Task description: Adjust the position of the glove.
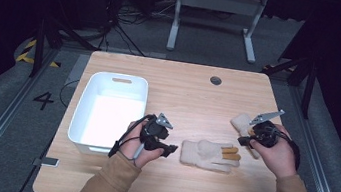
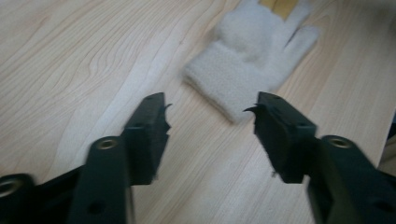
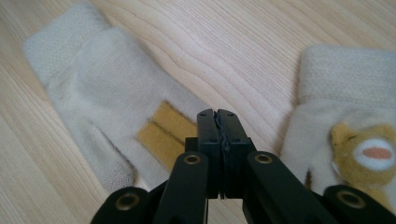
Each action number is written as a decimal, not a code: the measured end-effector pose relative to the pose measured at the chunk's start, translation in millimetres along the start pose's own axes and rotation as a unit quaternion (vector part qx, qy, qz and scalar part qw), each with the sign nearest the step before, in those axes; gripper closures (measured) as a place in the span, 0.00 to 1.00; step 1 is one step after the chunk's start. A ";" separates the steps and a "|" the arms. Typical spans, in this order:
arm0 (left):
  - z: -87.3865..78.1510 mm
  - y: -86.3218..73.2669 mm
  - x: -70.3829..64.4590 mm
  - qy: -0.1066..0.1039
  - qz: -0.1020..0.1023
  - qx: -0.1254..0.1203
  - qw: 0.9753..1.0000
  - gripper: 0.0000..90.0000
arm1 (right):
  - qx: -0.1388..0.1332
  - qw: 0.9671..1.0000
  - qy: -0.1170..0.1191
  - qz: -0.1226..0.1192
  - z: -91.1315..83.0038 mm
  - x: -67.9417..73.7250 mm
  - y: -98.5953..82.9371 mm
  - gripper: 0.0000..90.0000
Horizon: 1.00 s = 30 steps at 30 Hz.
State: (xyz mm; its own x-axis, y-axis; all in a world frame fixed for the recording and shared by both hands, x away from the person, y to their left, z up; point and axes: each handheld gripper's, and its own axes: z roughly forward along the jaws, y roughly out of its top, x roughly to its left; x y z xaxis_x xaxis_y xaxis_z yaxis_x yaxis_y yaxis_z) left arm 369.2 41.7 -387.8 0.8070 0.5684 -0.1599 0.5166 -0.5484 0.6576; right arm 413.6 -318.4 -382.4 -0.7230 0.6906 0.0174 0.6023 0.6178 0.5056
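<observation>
Two cream knitted gloves lie on the wooden table [image 1: 194, 94]. One glove [image 1: 208, 154] with yellow fingers lies flat near the front middle; its cuff [image 2: 224, 86] sits just ahead of my left gripper [image 2: 210, 105], whose jaws stand wide open and empty. My left gripper [image 1: 170, 150] is held low, a little left of that glove. The other glove [image 1: 242, 121], with a yellow bear face [image 3: 369, 149], lies at the right, partly under my right gripper [image 1: 248, 137]. My right gripper [image 3: 218, 114] is shut with nothing between its jaws, hovering between the yellow-fingered glove [image 3: 107, 93] and the bear glove [image 3: 345, 88].
A white plastic bin [image 1: 111, 110] with a handle slot stands at the table's left, close to the left hand. A round grommet [image 1: 215, 80] sits near the far edge. Cables and a white desk frame [image 1: 215, 16] lie on the floor beyond.
</observation>
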 end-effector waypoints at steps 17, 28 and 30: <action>-1.4 3.1 -5.6 -0.030 0.014 0.001 0.999 0.98 | -0.024 1.000 0.014 -0.008 11.7 8.9 7.9 1.00; -0.5 2.9 -5.7 -0.029 0.009 0.005 1.000 0.84 | -0.045 0.999 0.007 -0.007 23.4 9.9 16.6 0.98; 0.3 2.9 -5.3 -0.028 0.009 0.005 1.000 0.82 | -0.050 0.999 -0.004 0.001 22.8 5.0 14.5 0.95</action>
State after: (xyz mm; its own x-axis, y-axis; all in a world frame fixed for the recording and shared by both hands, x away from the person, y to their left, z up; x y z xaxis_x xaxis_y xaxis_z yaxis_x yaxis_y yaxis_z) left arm 366.5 36.9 -385.2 0.8307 0.5236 -0.1894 0.5047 -0.5644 0.6533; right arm 426.4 -297.4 -394.6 -0.7193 0.6946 0.0114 0.5662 0.5766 0.5890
